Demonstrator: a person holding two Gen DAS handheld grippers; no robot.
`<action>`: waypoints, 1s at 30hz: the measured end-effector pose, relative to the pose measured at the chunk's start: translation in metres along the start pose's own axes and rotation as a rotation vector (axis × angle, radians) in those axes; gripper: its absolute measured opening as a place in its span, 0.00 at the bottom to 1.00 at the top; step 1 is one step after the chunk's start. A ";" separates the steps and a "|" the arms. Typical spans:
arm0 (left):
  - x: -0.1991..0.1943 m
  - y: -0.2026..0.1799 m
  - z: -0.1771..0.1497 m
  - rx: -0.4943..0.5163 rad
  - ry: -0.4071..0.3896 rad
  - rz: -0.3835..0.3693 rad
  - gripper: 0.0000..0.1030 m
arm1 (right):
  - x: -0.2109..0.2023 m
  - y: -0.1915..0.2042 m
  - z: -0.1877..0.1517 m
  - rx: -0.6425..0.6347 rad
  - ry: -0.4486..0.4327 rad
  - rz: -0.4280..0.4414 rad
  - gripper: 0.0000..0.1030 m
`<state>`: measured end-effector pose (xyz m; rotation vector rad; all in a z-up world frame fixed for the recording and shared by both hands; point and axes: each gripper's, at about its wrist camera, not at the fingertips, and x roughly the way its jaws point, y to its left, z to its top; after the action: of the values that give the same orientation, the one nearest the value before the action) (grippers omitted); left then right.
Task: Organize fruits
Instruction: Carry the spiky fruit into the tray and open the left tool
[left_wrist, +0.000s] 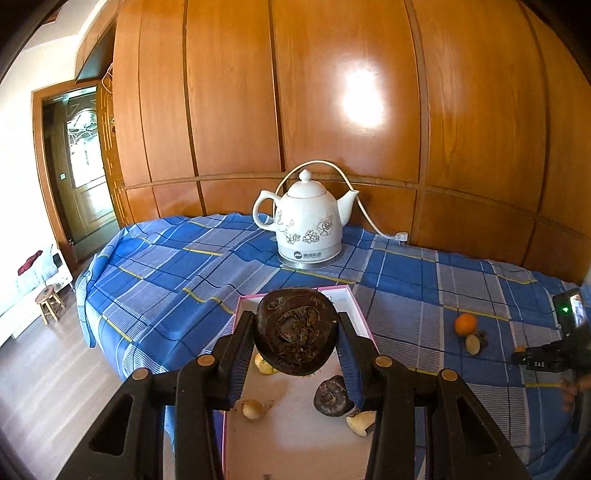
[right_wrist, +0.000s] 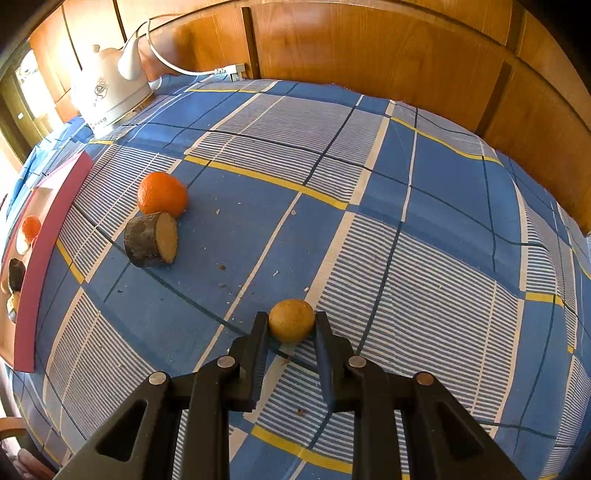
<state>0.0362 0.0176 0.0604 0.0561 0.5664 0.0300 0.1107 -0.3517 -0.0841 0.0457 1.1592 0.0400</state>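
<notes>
My left gripper (left_wrist: 295, 332) is shut on a large dark brown root-like fruit (left_wrist: 295, 330) and holds it above the pink-rimmed white box (left_wrist: 360, 310). In the box lie a smaller dark piece (left_wrist: 332, 396) and several pale yellowish fruits (left_wrist: 253, 408). My right gripper (right_wrist: 291, 322) is closed around a small round yellow-brown fruit (right_wrist: 291, 319) that rests on the blue checked cloth. An orange (right_wrist: 161, 194) and a cut dark-skinned piece (right_wrist: 151, 239) lie to its far left. The right gripper shows at the right edge of the left wrist view (left_wrist: 543, 360).
A white ceramic kettle (left_wrist: 308, 221) with a cord stands at the back of the table by the wooden wall panels. The box's pink side (right_wrist: 44, 254) is at the left of the right wrist view. The table edge falls off at left toward a doorway.
</notes>
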 end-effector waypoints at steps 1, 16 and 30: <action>0.000 0.000 0.000 0.000 0.000 0.000 0.42 | 0.000 0.000 0.000 0.000 0.000 0.000 0.23; 0.003 -0.008 -0.006 0.038 0.010 -0.016 0.42 | 0.000 0.000 0.000 -0.002 0.000 -0.001 0.23; 0.013 -0.024 -0.014 0.084 0.043 -0.058 0.42 | 0.000 0.001 0.001 -0.007 -0.002 -0.008 0.23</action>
<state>0.0399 -0.0050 0.0397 0.1209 0.6121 -0.0496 0.1119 -0.3509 -0.0841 0.0350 1.1570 0.0375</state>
